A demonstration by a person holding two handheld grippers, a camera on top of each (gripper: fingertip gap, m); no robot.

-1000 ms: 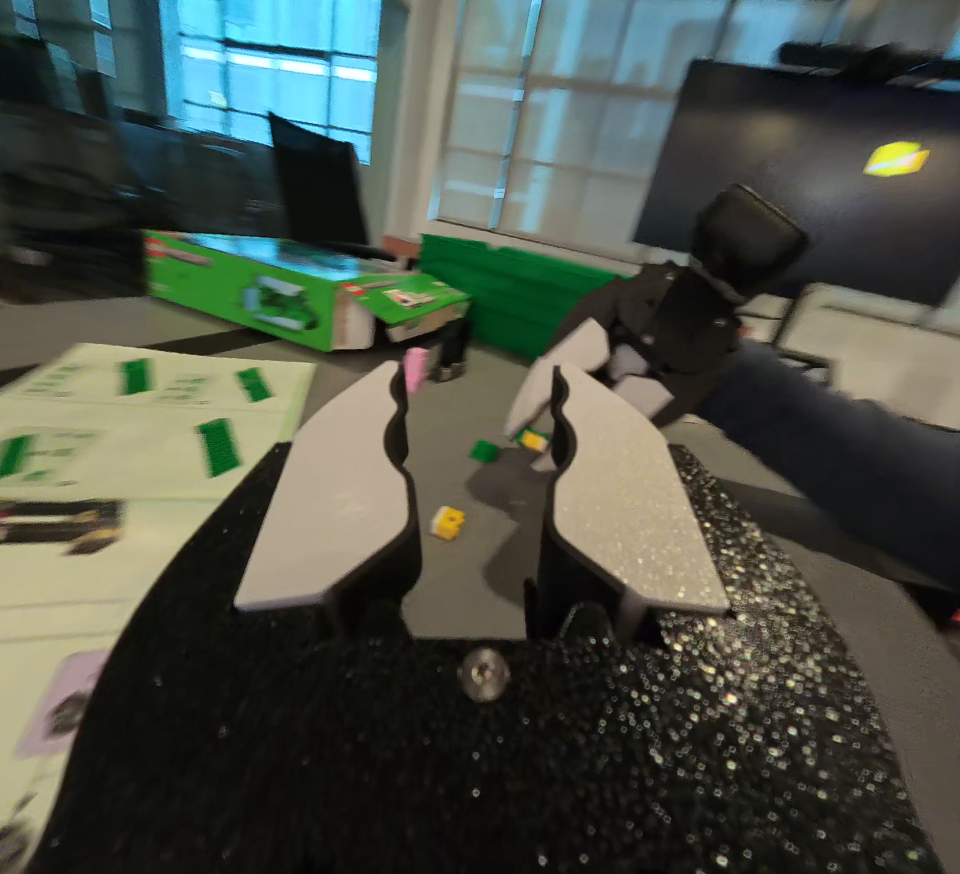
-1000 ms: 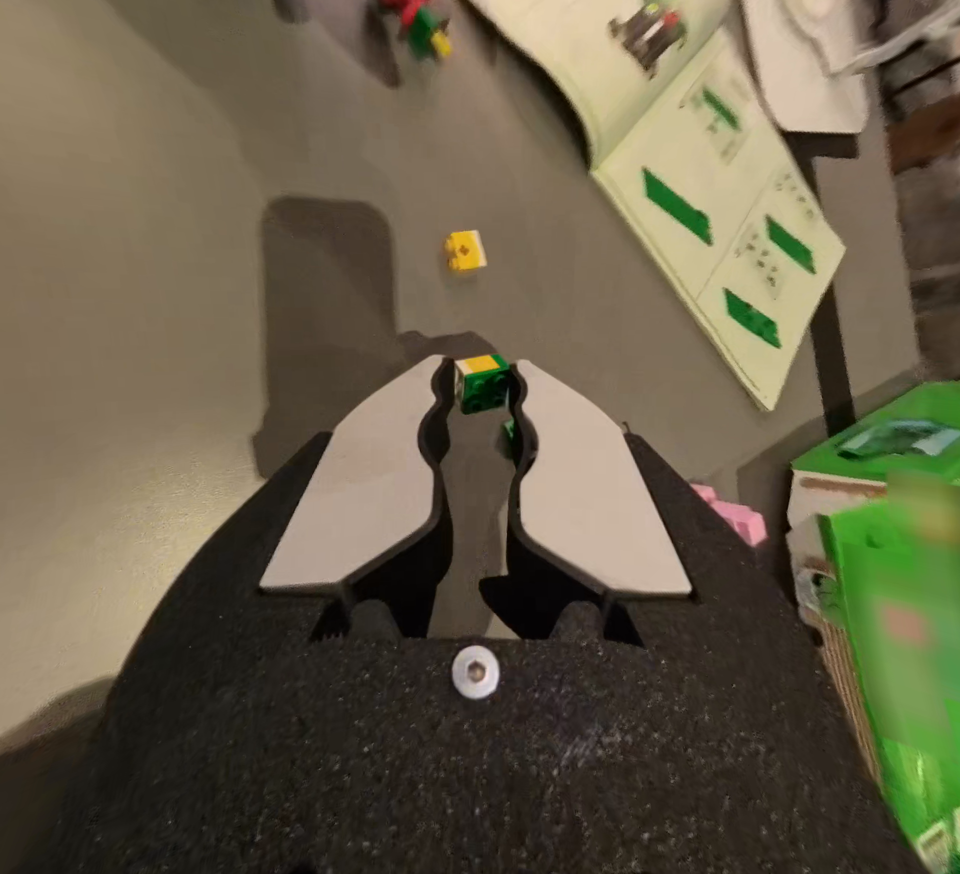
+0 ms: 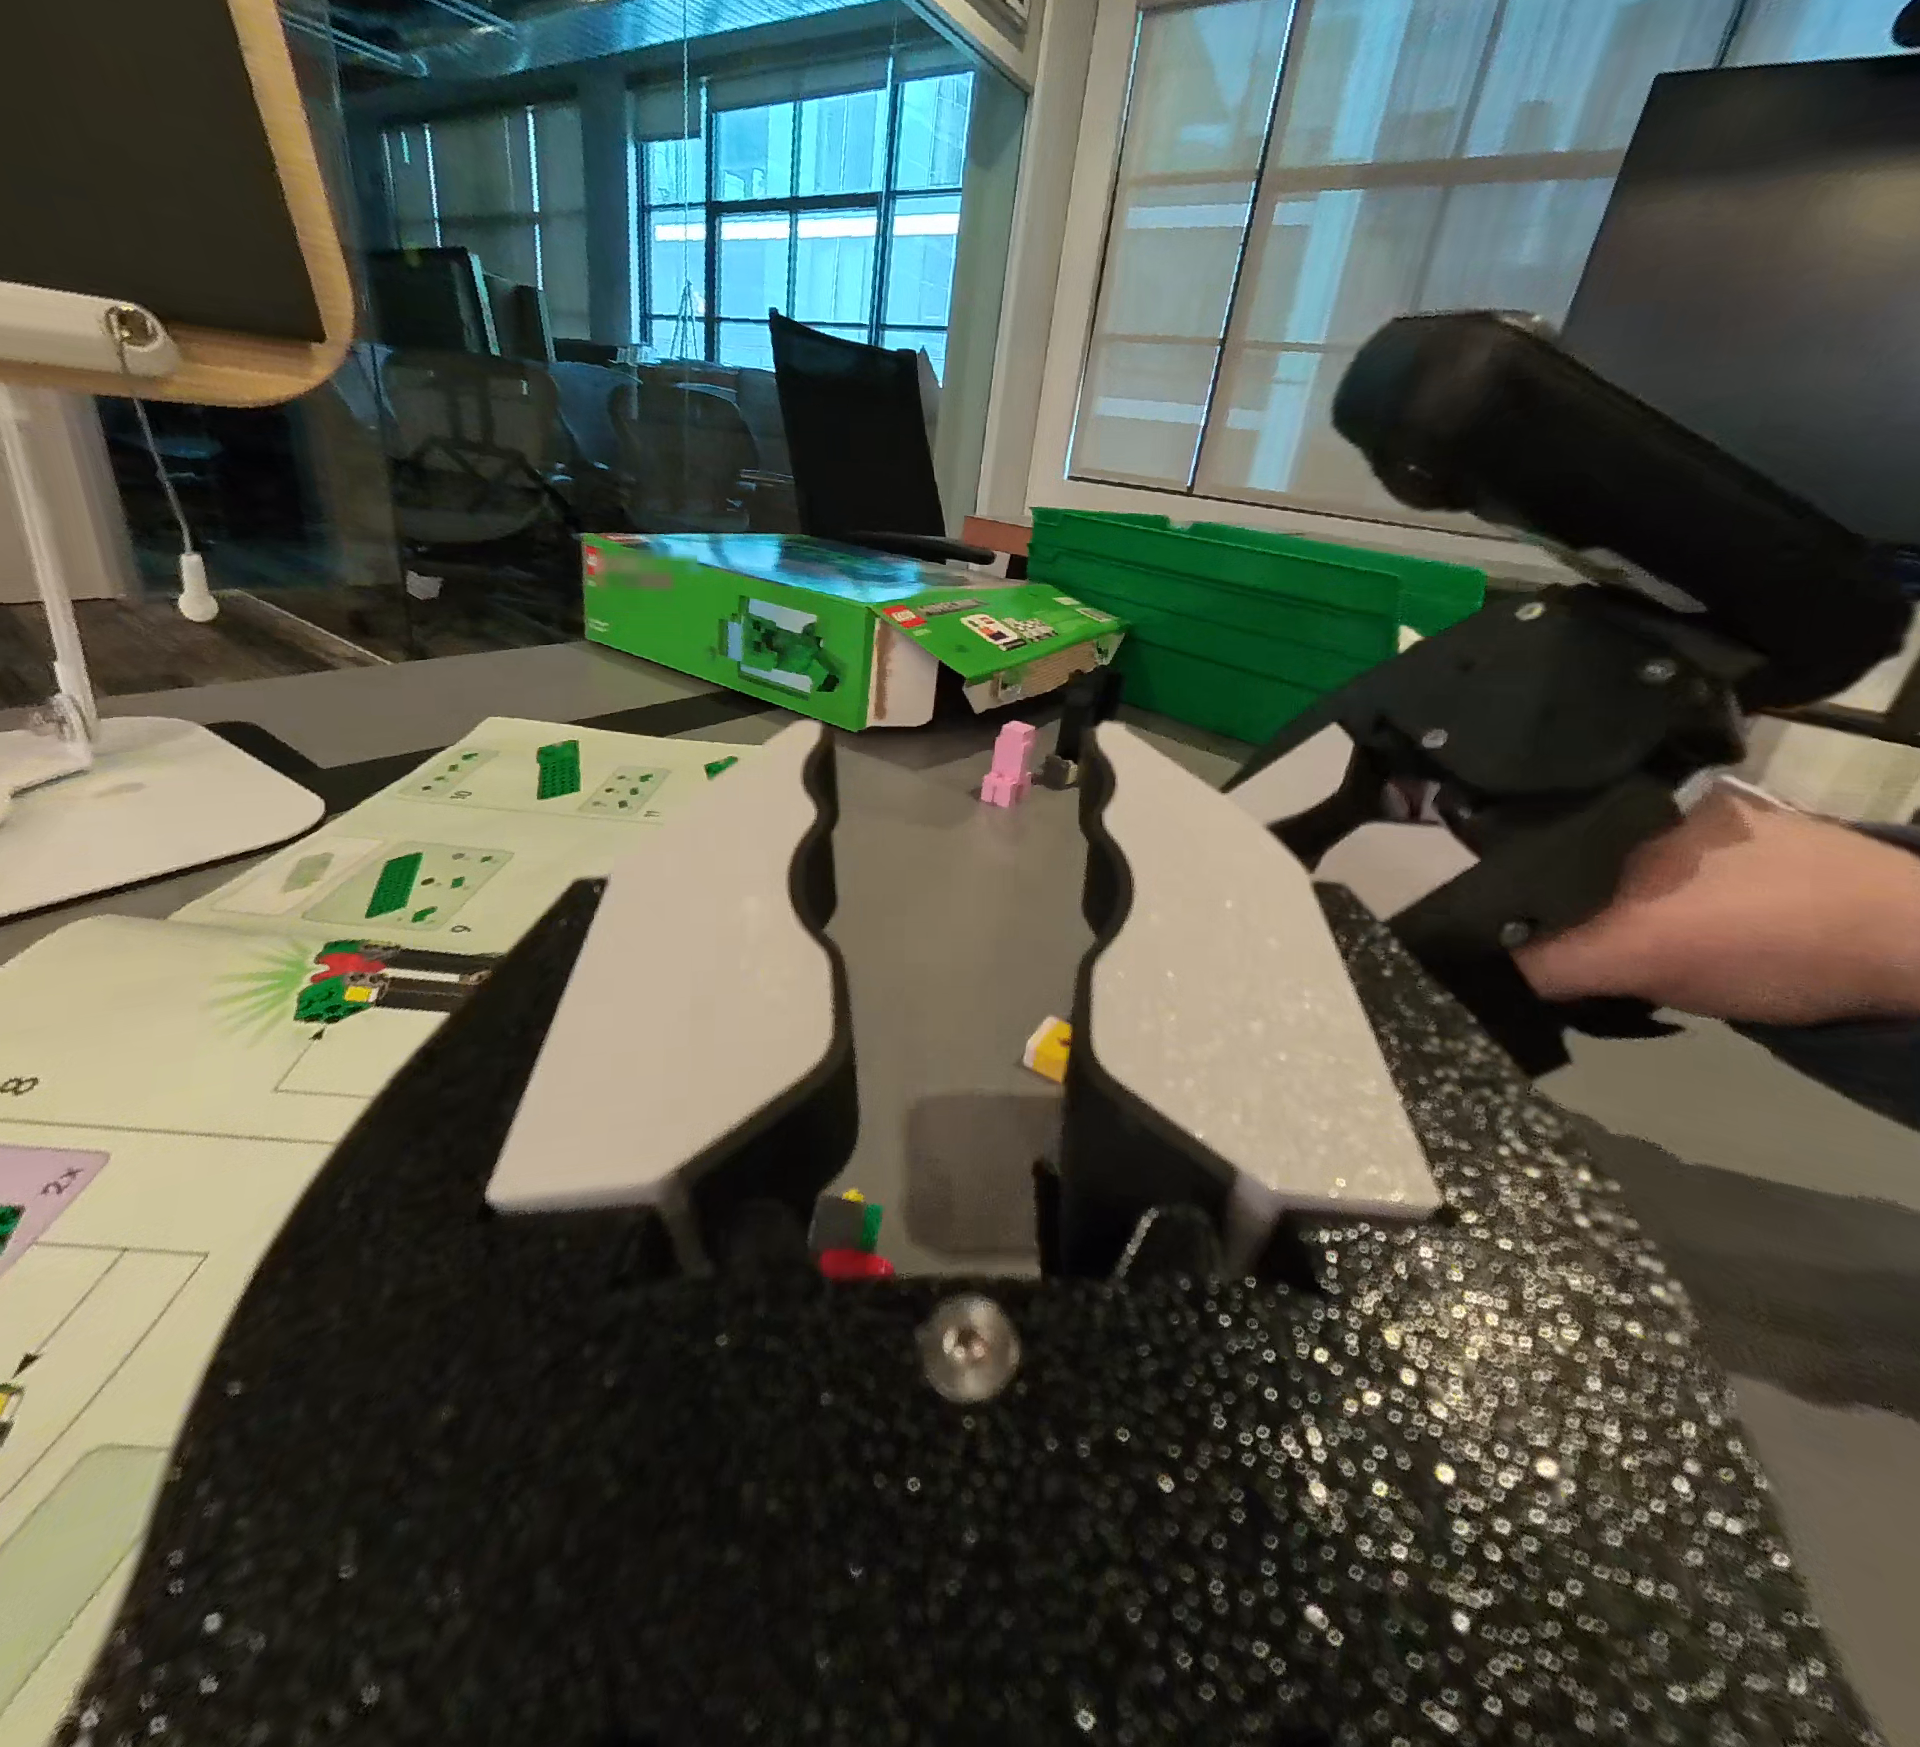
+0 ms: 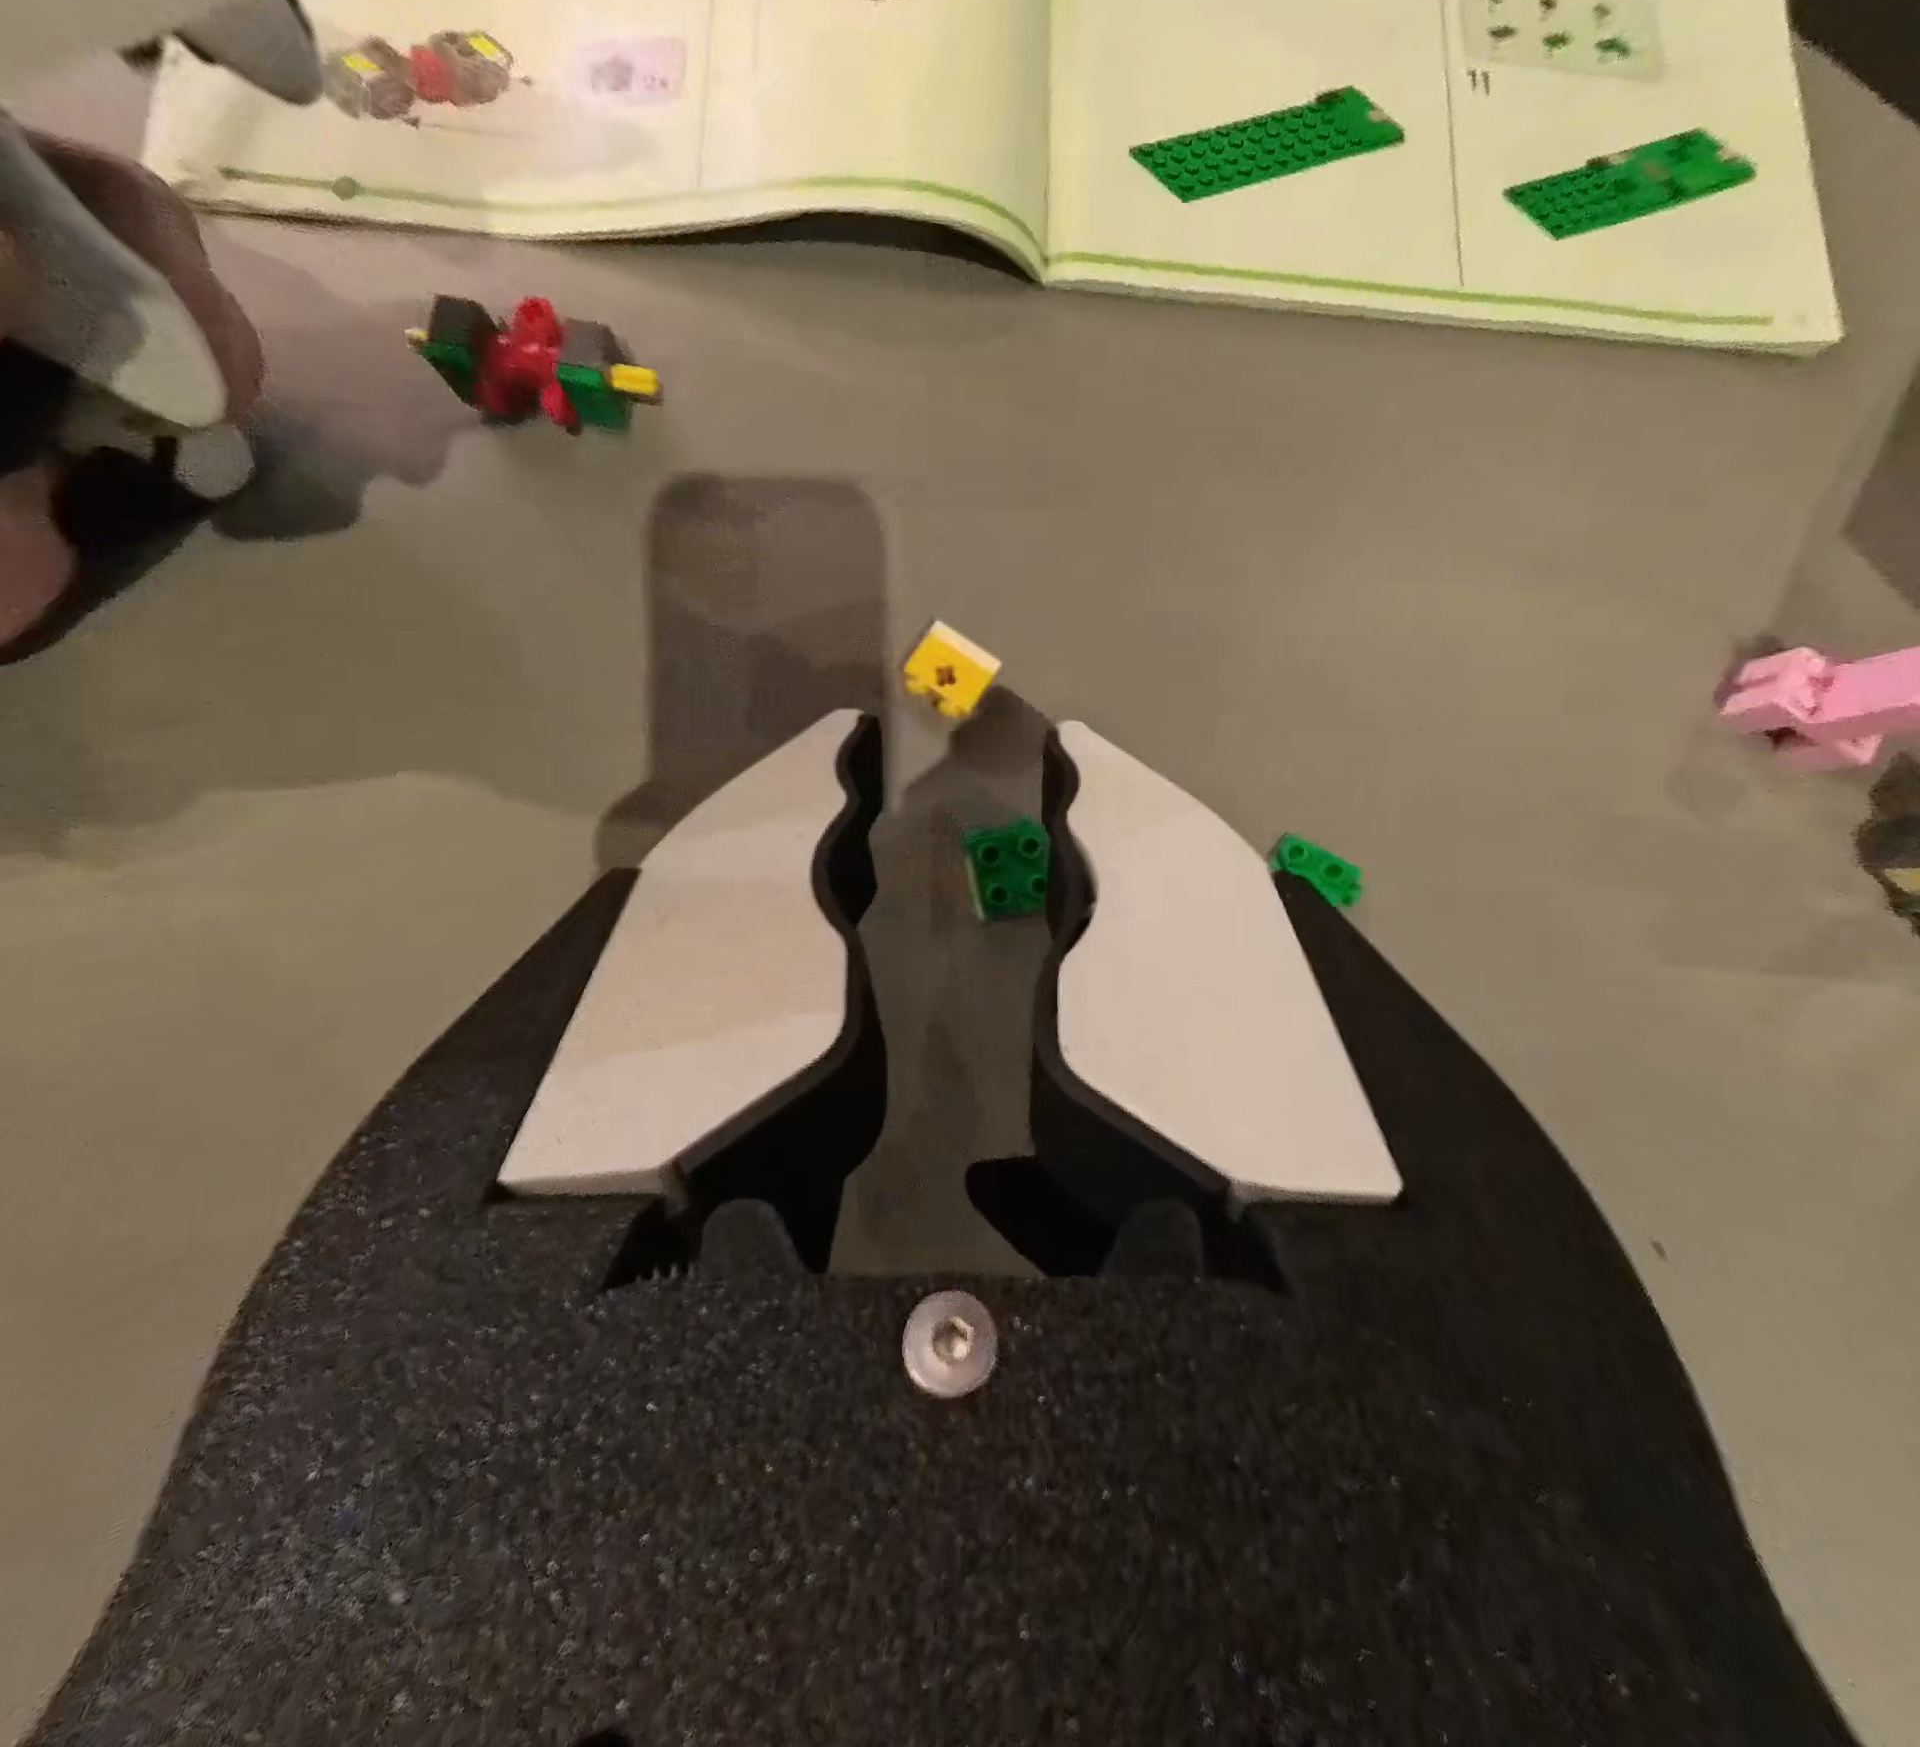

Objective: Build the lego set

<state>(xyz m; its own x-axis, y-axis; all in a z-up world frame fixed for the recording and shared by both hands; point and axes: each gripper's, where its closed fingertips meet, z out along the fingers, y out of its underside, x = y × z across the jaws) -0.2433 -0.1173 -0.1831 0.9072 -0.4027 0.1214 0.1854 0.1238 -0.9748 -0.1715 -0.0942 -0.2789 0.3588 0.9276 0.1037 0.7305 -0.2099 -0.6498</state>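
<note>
Printed matter appears on two items; the wording is not reproduced here.

1. Green rectangular cardboard box [image 3: 769, 637], lying on its side on the grey table, end flap open. It carries a small red brand logo at the far top corner, a second logo with a line of white lettering on the flap edge, and small printed panels on the flap. The lettering is small and partly blurred.

2. Open pale-green paper instruction booklet [image 3: 187, 1022], lying flat on the table. Black step numerals stand beside the build diagrams on both pages. A small lilac panel [image 3: 47, 1188] on the left page bears a quantity marking.

No other legible marking is visible in either view.
</note>
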